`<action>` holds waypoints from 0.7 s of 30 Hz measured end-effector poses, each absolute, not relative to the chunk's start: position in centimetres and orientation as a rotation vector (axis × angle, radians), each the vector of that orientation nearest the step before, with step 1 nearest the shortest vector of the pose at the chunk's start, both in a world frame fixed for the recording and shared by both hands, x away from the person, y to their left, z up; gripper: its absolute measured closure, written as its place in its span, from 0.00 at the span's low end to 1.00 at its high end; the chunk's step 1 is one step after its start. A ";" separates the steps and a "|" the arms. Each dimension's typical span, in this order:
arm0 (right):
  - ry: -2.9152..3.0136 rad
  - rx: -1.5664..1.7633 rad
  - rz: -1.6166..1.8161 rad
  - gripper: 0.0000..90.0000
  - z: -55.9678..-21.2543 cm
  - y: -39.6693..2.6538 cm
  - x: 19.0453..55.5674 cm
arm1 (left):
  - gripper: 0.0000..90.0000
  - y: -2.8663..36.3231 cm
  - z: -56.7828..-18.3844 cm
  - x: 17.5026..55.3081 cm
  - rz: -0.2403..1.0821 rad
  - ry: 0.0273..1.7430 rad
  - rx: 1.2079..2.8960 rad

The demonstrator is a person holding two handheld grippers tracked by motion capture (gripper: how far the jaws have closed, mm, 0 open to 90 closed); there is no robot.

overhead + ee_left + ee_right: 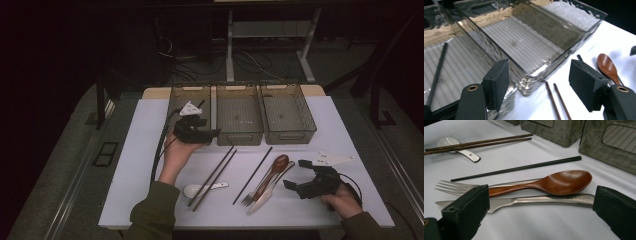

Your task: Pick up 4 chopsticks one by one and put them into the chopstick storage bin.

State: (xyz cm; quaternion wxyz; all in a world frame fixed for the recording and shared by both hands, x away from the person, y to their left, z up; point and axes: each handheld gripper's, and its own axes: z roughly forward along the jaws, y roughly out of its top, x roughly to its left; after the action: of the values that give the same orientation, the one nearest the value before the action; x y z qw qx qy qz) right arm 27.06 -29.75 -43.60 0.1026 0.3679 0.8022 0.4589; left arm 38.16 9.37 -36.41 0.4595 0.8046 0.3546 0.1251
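Left gripper [200, 131]: black body, grey three-cornered plate on top, black cable trailing behind; brass-ringed screws below its square black pads [499, 82]. Right gripper [305, 186]: matching build. Both sleeves [152, 212] olive green.

From above, my room looks dim, with only the white table [150, 165] lit and the surroundings nearly black. Glare ripples on the clear bins [529, 50] near my gripper, and my close jaw pads look soft.
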 end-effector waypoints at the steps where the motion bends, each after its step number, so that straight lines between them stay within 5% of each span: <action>1: 2.370 1.089 1.355 0.01 -43.6 -29.8 27.1 | 0.34 9.2 -36.4 38.0 0.305 0.872 1.980; 21: 2.366 1.107 1.340 0.01 -43.6 -30.0 27.2 | 0.29 6.2 -37.6 34.8 0.221 0.814 2.022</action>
State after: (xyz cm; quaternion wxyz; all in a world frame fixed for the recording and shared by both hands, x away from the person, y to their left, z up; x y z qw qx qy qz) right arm 27.19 -30.02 -43.57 0.1028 0.3751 0.8017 0.4539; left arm 34.80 6.21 -37.61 0.4577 0.8206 0.3302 0.0899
